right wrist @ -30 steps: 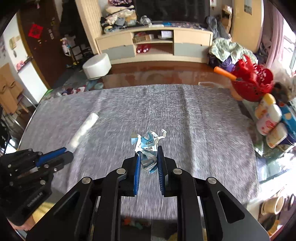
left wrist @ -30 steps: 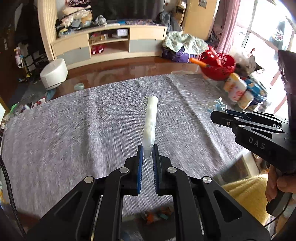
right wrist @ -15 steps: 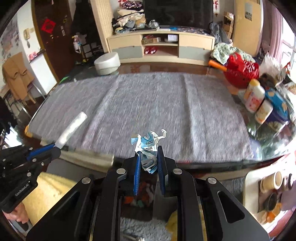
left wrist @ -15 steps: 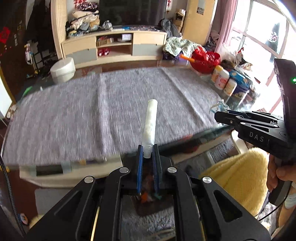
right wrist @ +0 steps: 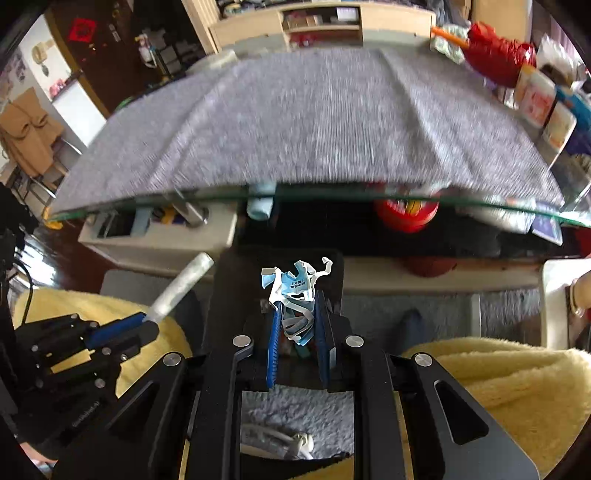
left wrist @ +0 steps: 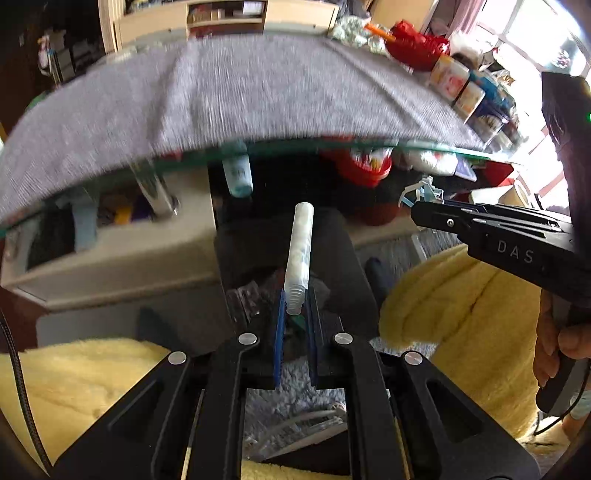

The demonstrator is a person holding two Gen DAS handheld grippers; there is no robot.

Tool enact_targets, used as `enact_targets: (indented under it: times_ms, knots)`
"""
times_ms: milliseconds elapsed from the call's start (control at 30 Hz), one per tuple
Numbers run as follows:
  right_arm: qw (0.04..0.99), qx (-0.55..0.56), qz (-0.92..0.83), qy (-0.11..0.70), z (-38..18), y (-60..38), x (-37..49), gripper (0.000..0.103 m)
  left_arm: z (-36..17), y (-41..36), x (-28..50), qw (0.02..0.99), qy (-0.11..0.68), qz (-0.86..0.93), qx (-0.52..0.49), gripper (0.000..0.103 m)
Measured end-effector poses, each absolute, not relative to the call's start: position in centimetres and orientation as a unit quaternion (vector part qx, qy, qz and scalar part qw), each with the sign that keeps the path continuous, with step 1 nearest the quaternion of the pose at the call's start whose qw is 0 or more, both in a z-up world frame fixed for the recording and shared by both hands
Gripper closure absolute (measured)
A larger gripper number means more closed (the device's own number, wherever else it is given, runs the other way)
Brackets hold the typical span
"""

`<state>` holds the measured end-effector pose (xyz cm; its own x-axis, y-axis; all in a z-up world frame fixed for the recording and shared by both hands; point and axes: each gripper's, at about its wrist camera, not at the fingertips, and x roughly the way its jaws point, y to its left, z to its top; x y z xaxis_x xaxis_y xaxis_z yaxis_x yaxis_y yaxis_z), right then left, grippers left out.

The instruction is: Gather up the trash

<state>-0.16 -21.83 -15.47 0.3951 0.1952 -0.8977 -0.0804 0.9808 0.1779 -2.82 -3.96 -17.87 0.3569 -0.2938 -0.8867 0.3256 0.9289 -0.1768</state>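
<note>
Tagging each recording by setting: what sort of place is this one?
Most likely a lived-in home living room: a low glass table under a grey cloth, a wooden TV-style cabinet behind it, and yellow fleece on the holder's lap.

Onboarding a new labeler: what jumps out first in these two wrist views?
Each gripper holds trash in front of the table: the left gripper pinches a white translucent plastic tube by its ridged end, and the right gripper clamps a crumpled blue-and-white paper wrapper. Below both sits a black bin; behind, a grey cloth covers the glass table.
</note>
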Motion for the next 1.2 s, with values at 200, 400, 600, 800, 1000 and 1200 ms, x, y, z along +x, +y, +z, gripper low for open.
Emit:
enact_targets:
  times_ms: [200, 400, 600, 800, 1000, 1200]
  knots:
    - [0.806, 0.08, 0.096, 0.579, -20.4, -21.3, 1.0, 0.085, -22.2, -4.0, -1.2, 0.803, 0.568, -0.182, -0.004, 0.094]
    - [0.785, 0.094, 0.093, 0.606, -24.0, -21.2, 2.3, 0.084, -25.3, -4.4, 0.2, 0.782, 0.595, -0.185, -0.013, 0.094]
    - [0.775, 0.093, 0.09, 0.619, -24.9, -21.2, 3.1, 0.082, -27.0, -4.7, 1.3, 0.766, 0.612, -0.194, -0.021, 0.094]
    - [0.774, 0.087, 0.081, 0.621, -25.0, -21.2, 3.9, 0.051, -27.2, -4.7, 2.0, 0.767, 0.615, -0.18, -0.014, 0.084]
    - [0.784, 0.089, 0.069, 0.61, -23.9, -21.8, 4.2, 0.036, -26.4, -4.2, 2.2, 0.776, 0.608, -0.17, -0.012, 0.056]
    - [0.804, 0.078, 0.053, 0.587, -21.4, -22.6, 4.1, 0.007, -23.6, -3.6, 2.1, 0.803, 0.578, -0.145, 0.002, 0.016]
